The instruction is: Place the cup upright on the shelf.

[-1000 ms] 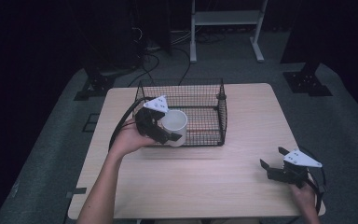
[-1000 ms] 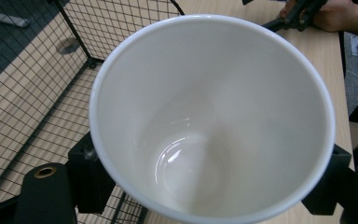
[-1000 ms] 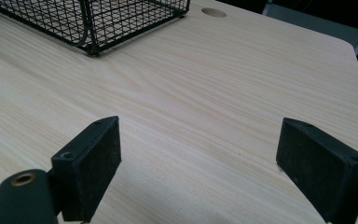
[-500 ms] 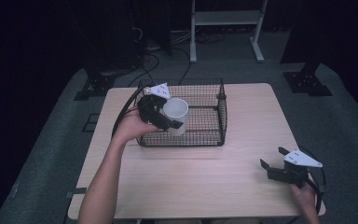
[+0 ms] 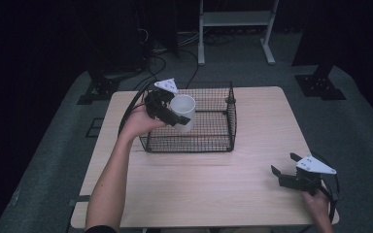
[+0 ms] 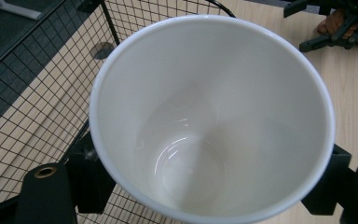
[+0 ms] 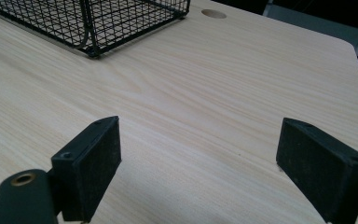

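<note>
**Cup lifted over the basket's near-left corner**

The left gripper (image 5: 175, 115) is clamped on a white cup (image 5: 183, 112), one black jaw pressed to each side of its wall, as the left gripper view shows around the cup's open, empty mouth (image 6: 209, 116). A second ago the cup hung lower, in front of the wire basket's (image 5: 223, 114) near wall; half a second ago it had risen to the rim; now it sits above the rim, over the basket's near-left corner and tilted. Judging from that, the carry is nearly over and what remains is lowering the cup onto the mesh floor and letting go.

The right gripper (image 5: 291, 171) has not moved: it rests near the table's near-right corner, jaws spread wide with nothing between them, bare wood ahead (image 7: 200, 116).

The light wooden table (image 5: 252, 194) carries only the basket, toward its far edge. Around it lie grey carpet, loose cables and a white stand, the room dark.
</note>
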